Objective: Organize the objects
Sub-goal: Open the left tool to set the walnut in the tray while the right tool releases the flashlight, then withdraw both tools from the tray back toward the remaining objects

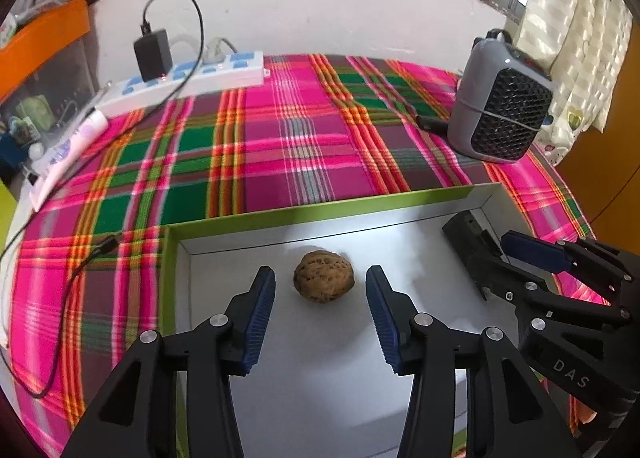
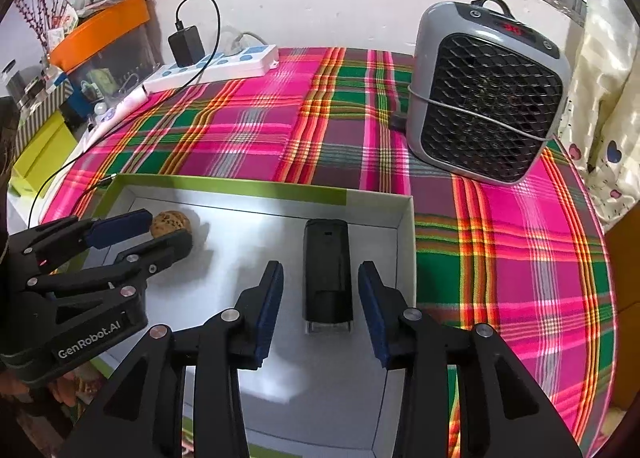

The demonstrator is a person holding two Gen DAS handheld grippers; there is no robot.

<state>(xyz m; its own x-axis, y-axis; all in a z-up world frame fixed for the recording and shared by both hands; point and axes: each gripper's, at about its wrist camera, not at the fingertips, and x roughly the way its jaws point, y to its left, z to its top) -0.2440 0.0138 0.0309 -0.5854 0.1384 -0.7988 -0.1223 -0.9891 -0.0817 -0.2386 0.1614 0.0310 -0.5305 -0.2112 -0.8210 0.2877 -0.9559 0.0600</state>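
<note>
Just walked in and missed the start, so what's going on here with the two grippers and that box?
A person holds a gripper in each hand over a shallow white box with green rim on a plaid cloth. The left gripper is open, fingers either side of a brown walnut lying in the box. The right gripper is open too, straddling a black rectangular device also lying in the box. Neither object is gripped.

My right gripper (image 2: 320, 308) gapes astride black device (image 2: 327, 270), frame centre, in white tray (image 2: 405, 242). Left gripper (image 2: 160, 232) flanks walnut (image 2: 170, 222), left.
</note>
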